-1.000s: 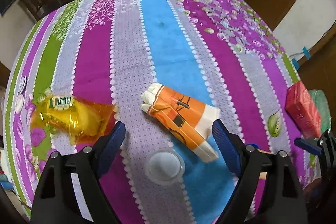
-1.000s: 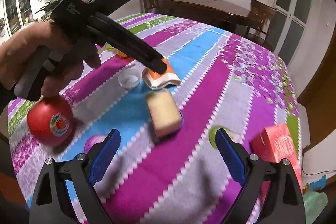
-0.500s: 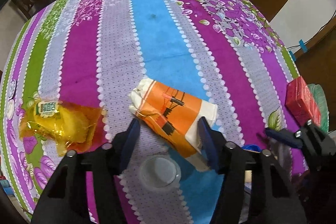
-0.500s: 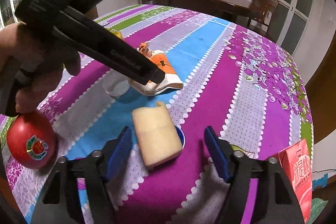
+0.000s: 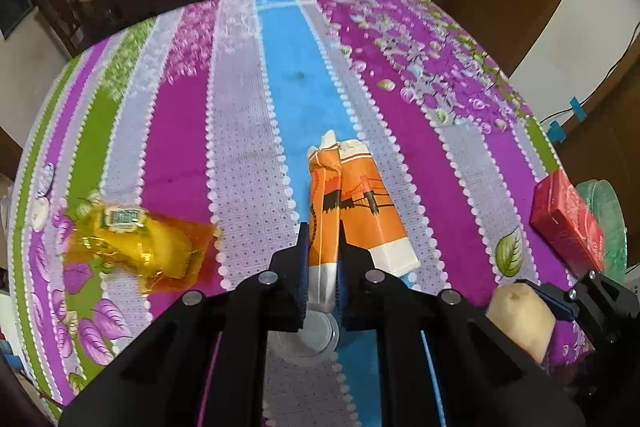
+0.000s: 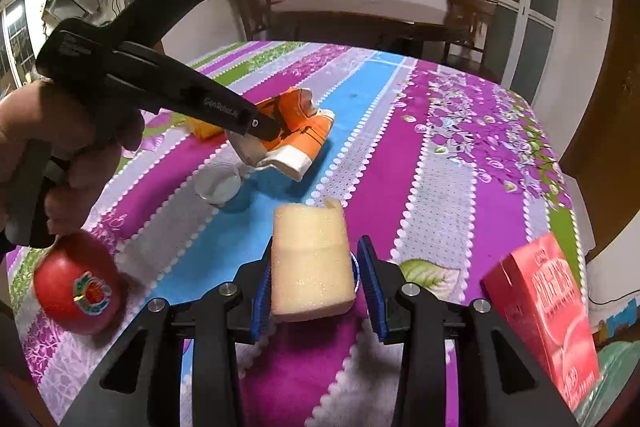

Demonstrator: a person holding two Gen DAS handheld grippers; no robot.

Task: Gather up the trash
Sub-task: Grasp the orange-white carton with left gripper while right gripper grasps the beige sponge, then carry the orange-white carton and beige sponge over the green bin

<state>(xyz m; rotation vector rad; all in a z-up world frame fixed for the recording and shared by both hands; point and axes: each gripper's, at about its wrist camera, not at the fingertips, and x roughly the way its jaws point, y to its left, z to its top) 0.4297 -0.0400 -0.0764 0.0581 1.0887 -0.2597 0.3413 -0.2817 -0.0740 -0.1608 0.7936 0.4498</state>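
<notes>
1. On the arm of my left hand-held gripper (image 6: pixel 256 125), seen from the right wrist camera, white lettering read "GenRobot.AI", its end partly lost at the joint.
2. The yellow wrapper (image 5: pixel 136 247) on the table carried a green-and-white label with characters too blurred for me to read.
3. The red carton (image 6: pixel 548 315) bore pale printed characters on its face; I could not make them out.
4. The red apple (image 6: pixel 76 283) wore a round sticker with a logo, its lettering too small to read.
5. The orange package (image 5: pixel 352 203) showed only a black bridge drawing, with no legible words.
</notes>
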